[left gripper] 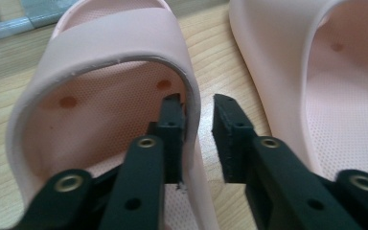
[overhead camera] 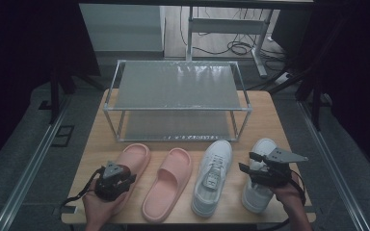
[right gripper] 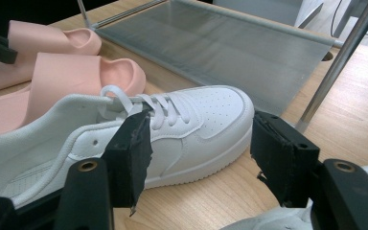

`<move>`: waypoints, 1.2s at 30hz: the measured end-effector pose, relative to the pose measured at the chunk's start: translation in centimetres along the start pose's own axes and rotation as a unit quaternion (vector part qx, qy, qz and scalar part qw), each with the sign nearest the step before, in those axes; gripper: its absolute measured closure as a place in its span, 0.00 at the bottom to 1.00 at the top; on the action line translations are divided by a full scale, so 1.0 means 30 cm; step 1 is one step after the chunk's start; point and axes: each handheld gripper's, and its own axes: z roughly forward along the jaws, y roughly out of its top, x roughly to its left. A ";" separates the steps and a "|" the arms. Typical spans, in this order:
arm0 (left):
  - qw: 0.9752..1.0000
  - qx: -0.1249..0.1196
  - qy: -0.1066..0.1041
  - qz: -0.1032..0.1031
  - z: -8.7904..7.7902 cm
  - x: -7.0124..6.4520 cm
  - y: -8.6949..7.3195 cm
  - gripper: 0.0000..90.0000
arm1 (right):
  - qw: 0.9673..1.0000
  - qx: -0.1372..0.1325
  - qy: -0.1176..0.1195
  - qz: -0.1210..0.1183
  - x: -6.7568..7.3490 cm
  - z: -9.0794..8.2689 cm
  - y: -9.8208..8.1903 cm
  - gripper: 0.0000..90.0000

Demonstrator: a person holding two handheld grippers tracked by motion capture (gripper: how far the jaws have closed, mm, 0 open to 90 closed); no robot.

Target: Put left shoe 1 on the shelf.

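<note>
Two pink slides and two white sneakers lie in a row on the wooden table (overhead camera: 91,144). My left gripper (overhead camera: 121,179) sits over the heel of the left slide (overhead camera: 135,155). In the left gripper view its jaws (left gripper: 199,103) straddle the right edge of that slide's strap (left gripper: 110,38): one pad is inside under the strap, the other stands apart outside it, so the gripper is open. The second slide (left gripper: 326,72) lies just to the right. My right gripper (overhead camera: 247,162) hovers open over the right sneaker (overhead camera: 264,147). Its wide jaws (right gripper: 203,139) frame the left sneaker (right gripper: 196,115) and hold nothing.
A two-tier metal shoe rack (overhead camera: 178,86) with bare shelves stands at the back of the table, just beyond the shoes' toes. One rack leg (right gripper: 335,62) rises close by in the right gripper view. Dark floor and cables surround the table.
</note>
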 end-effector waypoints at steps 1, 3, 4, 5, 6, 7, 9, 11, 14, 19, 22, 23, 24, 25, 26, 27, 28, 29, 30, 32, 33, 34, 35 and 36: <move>1.000 -0.001 0.005 0.004 0.006 -0.002 -0.002 0.86 | 1.000 0.000 0.000 0.000 0.000 0.001 0.000 0.44; 1.000 -0.002 0.011 0.006 0.007 0.000 -0.002 0.91 | 1.000 -0.001 0.000 -0.001 0.002 0.002 0.000 0.44; 1.000 -0.002 0.011 0.006 0.007 0.000 -0.002 0.93 | 1.000 -0.001 0.000 -0.001 0.002 0.002 0.000 0.44; 1.000 -0.002 0.011 0.007 0.007 0.001 -0.002 0.94 | 1.000 -0.002 0.001 -0.001 0.003 0.003 0.000 0.44; 1.000 -0.002 0.011 0.008 0.007 0.001 -0.002 0.94 | 1.000 -0.002 0.001 -0.001 0.003 0.003 0.000 0.44; 1.000 -0.003 0.011 0.009 0.007 0.001 -0.002 0.94 | 1.000 -0.001 0.001 -0.001 0.003 0.003 0.000 0.44; 1.000 -0.006 0.014 0.010 0.004 0.002 0.000 0.95 | 1.000 -0.001 0.001 0.000 0.003 0.004 0.000 0.44; 1.000 -0.008 0.016 0.009 0.001 0.004 0.003 0.96 | 1.000 -0.001 0.001 -0.001 0.003 0.002 0.001 0.44; 1.000 -0.013 0.019 0.009 -0.011 0.011 0.016 0.96 | 1.000 -0.002 0.000 -0.001 0.002 0.001 0.001 0.44; 1.000 -0.028 0.004 0.001 -0.016 0.021 0.057 0.95 | 1.000 -0.004 -0.002 0.001 0.000 -0.004 0.002 0.44; 0.999 -0.031 0.010 0.006 -0.014 0.022 0.075 0.95 | 1.000 -0.004 -0.003 0.001 -0.002 -0.009 0.002 0.44; 0.999 -0.033 0.011 0.007 -0.015 0.021 0.081 0.95 | 1.000 -0.004 -0.003 0.001 -0.003 -0.009 0.002 0.44; 0.999 -0.035 0.011 0.007 -0.016 0.021 0.088 0.96 | 1.000 -0.005 -0.004 0.001 -0.004 -0.009 0.002 0.44; 0.999 -0.036 0.011 0.008 -0.018 0.021 0.095 0.96 | 1.000 -0.006 -0.004 0.001 -0.004 -0.009 0.002 0.44; 0.999 -0.037 0.011 0.009 -0.020 0.021 0.102 0.96 | 1.000 -0.005 -0.004 0.001 -0.004 -0.009 0.002 0.44; 0.999 -0.040 0.008 0.006 -0.020 0.023 0.107 0.96 | 1.000 -0.005 -0.003 0.001 -0.003 -0.009 0.002 0.44; 0.999 -0.040 0.008 0.006 -0.020 0.023 0.107 0.96 | 1.000 -0.005 -0.003 0.001 -0.002 -0.008 0.003 0.44; 0.999 -0.039 0.013 0.009 -0.018 0.025 0.117 0.95 | 1.000 -0.004 -0.002 0.000 -0.002 -0.008 0.003 0.44; 0.999 -0.039 0.013 0.009 -0.018 0.025 0.117 0.96 | 1.000 -0.004 -0.002 0.000 -0.002 -0.008 0.003 0.44; 0.999 -0.041 0.014 0.012 -0.015 0.026 0.129 0.96 | 1.000 -0.006 -0.003 0.001 -0.002 -0.008 0.003 0.44; 0.999 -0.042 0.014 0.013 -0.012 0.026 0.133 0.96 | 1.000 -0.005 -0.004 0.001 -0.003 -0.009 0.002 0.44; 0.999 -0.042 0.014 0.013 -0.012 0.026 0.133 0.96 | 1.000 -0.006 -0.004 0.001 -0.004 -0.009 0.002 0.44; 0.999 -0.042 0.014 0.013 -0.010 0.027 0.137 0.96 | 1.000 -0.006 -0.004 0.001 -0.004 -0.009 0.002 0.44; 0.999 -0.042 0.015 0.012 -0.007 0.027 0.141 0.96 | 1.000 -0.005 -0.004 0.001 -0.004 -0.009 0.002 0.44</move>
